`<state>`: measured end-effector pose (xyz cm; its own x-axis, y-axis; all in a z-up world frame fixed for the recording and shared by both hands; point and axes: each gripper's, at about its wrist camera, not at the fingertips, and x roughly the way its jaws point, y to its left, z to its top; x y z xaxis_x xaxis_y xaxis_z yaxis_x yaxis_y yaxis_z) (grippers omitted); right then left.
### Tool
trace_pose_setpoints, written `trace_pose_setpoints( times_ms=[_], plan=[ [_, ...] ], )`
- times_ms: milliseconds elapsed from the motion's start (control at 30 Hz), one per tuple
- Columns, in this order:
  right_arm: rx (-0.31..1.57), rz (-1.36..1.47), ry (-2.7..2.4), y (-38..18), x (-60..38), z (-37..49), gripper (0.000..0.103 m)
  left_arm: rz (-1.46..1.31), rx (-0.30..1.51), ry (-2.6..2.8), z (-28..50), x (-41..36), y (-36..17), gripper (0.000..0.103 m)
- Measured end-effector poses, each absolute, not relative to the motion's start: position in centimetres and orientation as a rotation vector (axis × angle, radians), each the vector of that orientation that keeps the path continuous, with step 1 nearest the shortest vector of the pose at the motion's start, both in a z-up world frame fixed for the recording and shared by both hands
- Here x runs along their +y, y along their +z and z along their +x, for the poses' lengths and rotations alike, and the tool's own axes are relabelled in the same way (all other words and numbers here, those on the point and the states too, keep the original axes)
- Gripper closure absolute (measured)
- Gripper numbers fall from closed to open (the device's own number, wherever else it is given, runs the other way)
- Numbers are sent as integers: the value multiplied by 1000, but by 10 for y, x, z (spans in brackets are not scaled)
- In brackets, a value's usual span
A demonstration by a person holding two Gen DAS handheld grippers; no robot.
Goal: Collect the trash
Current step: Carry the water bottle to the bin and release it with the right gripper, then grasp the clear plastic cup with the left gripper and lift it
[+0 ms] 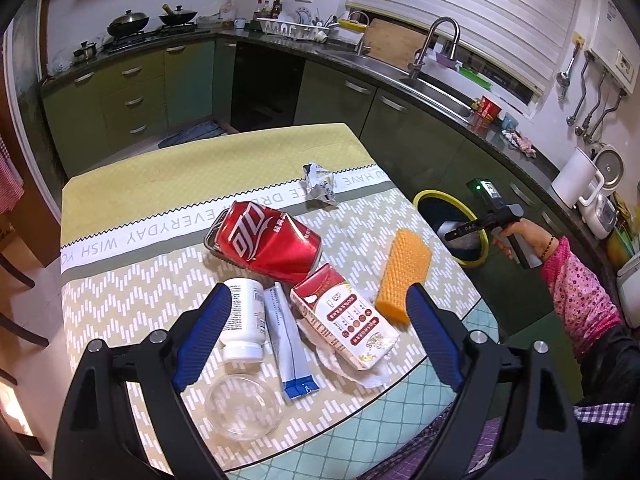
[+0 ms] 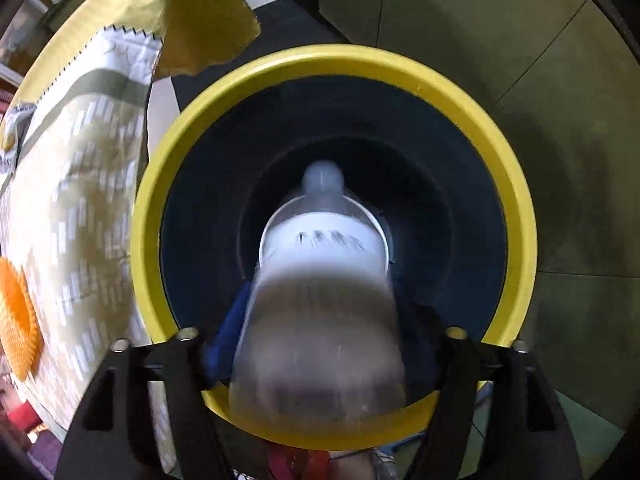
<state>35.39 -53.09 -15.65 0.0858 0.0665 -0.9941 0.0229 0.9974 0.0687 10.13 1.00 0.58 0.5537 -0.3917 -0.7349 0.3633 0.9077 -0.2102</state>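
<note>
My left gripper (image 1: pixel 316 320) is open above the table, over a red-and-white carton (image 1: pixel 344 320), a blue-and-white sachet (image 1: pixel 288 344) and a white pill bottle (image 1: pixel 244 320). A crushed red can (image 1: pixel 268 244) lies just beyond them, a crumpled wrapper (image 1: pixel 320 184) farther back. My right gripper (image 2: pixel 320 320) points down into the yellow-rimmed bin (image 2: pixel 344 60) with a blurred clear plastic bottle (image 2: pixel 324 280) between its fingers; whether the pads still touch it I cannot tell. In the left wrist view the right gripper (image 1: pixel 460 232) hangs over the bin (image 1: pixel 424 196).
An orange sponge (image 1: pixel 404 276) lies right of the carton and shows in the right wrist view (image 2: pixel 16 320). A clear glass bowl (image 1: pixel 244 404) sits at the near edge. A crumpled tissue (image 1: pixel 360 368) lies under the carton. Kitchen counters and a sink (image 1: pixel 432 84) ring the table (image 1: pixel 140 300).
</note>
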Motion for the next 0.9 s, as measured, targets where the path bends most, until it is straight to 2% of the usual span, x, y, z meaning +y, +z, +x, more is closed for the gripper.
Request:
trace_pose_setpoints(
  times_ms=[367,700,900],
  plan=[
    [1301,120,85,-90,-510,307,27,-33,901,-415,105,17,0,16],
    [1263,103,169,-75,-480,283,27,-17,1094,-339,123,29,-37,16],
    [1262,93,200,-78,-468,281,27,54,1064,-336,101,29,-50,16]
  ],
)
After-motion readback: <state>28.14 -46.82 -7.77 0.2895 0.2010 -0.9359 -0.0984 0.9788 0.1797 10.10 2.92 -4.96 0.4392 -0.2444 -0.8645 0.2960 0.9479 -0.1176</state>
